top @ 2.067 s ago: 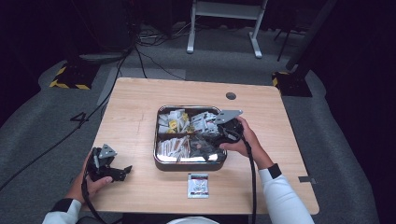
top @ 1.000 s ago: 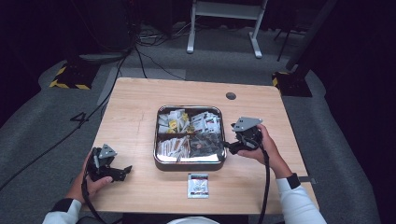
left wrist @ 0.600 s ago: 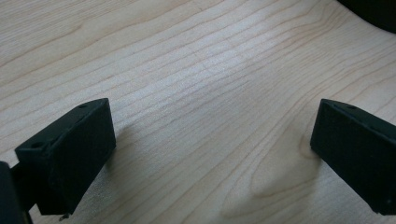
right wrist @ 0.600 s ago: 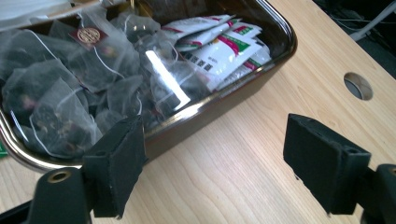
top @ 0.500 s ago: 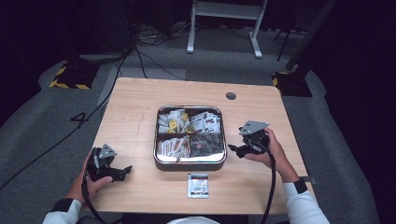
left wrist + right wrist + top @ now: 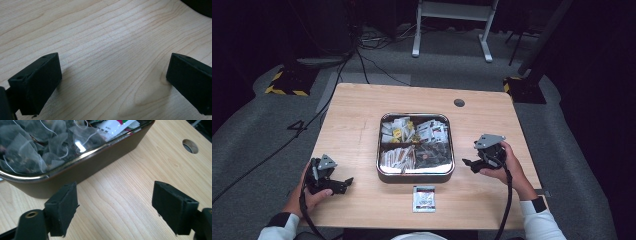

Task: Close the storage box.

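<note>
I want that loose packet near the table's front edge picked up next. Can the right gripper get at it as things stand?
Probably yes. The right gripper is open and empty beside the tray, and only bare table lies between it and the packet.

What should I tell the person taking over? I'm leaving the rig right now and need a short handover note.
Left gripper: open, holding nothing, low over bare table left of the tray.
Right gripper: open, holding nothing, beside the tray's right wall.
Tray: four compartments of tea bags and packets; mesh tea bags nearest the right gripper.
Done: one sachet lies on the table in front of the tray.
Left: probably more picking from the tray.
</note>
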`<state>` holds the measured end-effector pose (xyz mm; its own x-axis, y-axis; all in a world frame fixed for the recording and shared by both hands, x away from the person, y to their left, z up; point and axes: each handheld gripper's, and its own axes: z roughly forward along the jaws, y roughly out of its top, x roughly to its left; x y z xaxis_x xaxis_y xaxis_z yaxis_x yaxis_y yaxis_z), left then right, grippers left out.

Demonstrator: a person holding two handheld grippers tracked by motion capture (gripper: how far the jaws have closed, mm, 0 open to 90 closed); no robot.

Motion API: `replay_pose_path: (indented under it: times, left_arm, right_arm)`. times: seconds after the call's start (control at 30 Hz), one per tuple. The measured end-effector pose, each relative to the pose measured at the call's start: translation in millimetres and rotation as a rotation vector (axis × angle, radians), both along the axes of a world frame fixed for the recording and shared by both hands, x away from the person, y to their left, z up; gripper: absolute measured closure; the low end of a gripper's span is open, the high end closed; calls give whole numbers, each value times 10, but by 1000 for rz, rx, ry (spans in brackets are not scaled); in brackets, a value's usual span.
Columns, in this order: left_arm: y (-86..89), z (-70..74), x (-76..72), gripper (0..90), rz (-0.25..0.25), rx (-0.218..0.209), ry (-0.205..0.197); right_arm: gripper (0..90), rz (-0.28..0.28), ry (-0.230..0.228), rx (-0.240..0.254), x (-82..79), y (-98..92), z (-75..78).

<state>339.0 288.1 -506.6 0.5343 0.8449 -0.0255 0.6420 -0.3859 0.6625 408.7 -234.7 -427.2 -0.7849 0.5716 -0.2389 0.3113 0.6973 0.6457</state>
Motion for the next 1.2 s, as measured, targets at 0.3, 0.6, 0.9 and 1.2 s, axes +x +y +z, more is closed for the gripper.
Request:
replay_pose_path:
  times: [0.3,0.6,0.9,1.2]
  left_arm:
    - [-1,0,0,3,1,-1,0]
    - [-1,0,0,2,2,-1,0]
    - [-3,-1,1,2,2,-3,2]
    - [-1,-1,4,1,-1,-3,1]
  right_arm:
    - [207,-16,24,1,-48,-140,-97]
    - [222,-41,43,4,-119,-332,-216]
    - [219,-60,52,25,-199,-519,-336]
    - [209,-77,69,60,-260,-667,-431]
